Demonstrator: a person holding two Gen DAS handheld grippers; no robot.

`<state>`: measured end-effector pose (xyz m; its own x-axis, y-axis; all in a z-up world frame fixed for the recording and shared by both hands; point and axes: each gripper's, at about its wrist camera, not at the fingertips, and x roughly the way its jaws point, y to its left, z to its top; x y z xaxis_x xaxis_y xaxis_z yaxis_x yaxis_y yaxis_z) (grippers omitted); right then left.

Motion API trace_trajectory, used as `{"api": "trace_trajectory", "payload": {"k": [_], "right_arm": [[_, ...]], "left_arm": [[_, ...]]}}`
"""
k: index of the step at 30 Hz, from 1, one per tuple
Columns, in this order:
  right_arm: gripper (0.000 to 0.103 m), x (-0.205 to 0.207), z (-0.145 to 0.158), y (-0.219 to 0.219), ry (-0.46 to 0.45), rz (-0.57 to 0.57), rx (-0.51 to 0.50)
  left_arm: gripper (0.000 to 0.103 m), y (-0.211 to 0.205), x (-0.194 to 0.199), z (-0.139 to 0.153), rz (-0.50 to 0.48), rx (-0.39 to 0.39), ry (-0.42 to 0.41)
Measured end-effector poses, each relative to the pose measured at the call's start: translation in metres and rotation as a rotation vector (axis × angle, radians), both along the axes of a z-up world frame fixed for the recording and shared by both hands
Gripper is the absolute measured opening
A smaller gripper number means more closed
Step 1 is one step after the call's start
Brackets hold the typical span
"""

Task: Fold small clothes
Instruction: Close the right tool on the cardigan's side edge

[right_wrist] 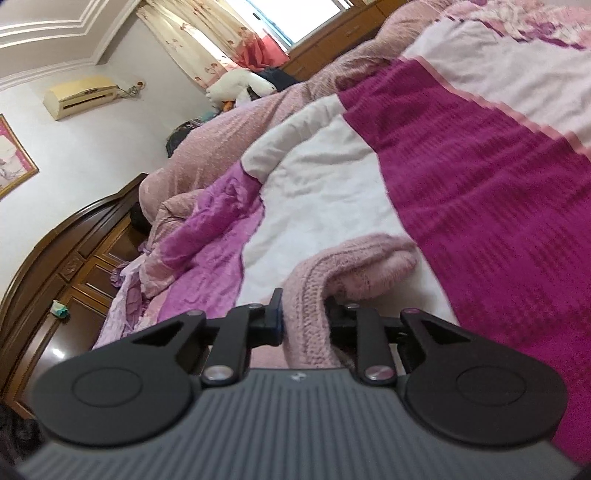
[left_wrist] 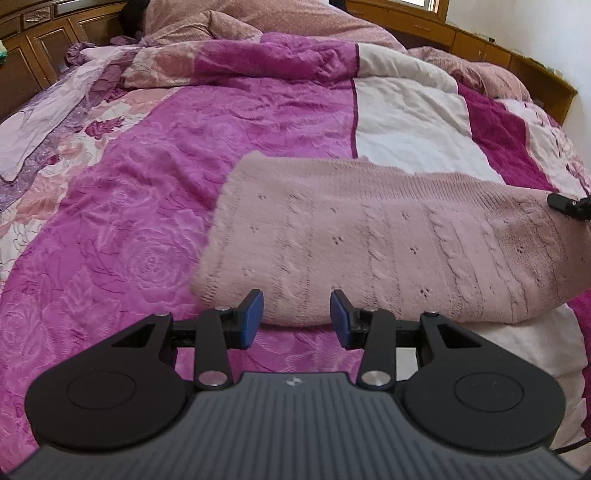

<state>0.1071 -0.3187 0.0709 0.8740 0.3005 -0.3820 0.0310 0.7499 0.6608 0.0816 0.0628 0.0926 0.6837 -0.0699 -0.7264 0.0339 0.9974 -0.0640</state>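
Observation:
A pale pink cable-knit sweater (left_wrist: 369, 240) lies folded in a long band across the bed. My left gripper (left_wrist: 297, 319) is open, its blue pads on either side of the sweater's near edge, holding nothing. My right gripper (right_wrist: 303, 314) is shut on the sweater's right end (right_wrist: 314, 295), which bunches up between the fingers. One tip of the right gripper (left_wrist: 567, 206) shows at the sweater's far right end in the left wrist view.
The bed is covered by a magenta, pink and white patchwork quilt (left_wrist: 147, 221). Rumpled pink bedding (left_wrist: 240, 22) lies at the far side. A wooden headboard and cabinets (right_wrist: 74, 258) stand to the left. A white plush toy (right_wrist: 240, 86) sits by the curtained window.

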Motion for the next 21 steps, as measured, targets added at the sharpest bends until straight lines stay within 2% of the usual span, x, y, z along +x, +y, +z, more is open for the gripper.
{"api": "trace_trajectory", "payload": {"k": [11,16,21], "right_arm": [[0.021,0.009,0.051,0.069,-0.046,0.071,-0.066],[0.021,0.018,0.064,0.102,-0.047,0.067,-0.006],[0.021,0.033,0.069,0.142,-0.04,0.095,0.007]], "left_arm": [[0.048,0.048,-0.005,0.009,0.054,0.007,-0.02],[0.048,0.063,-0.001,0.006,0.065,0.001,-0.017],[0.048,0.073,0.001,0.004,0.073,-0.009,-0.021]]}}
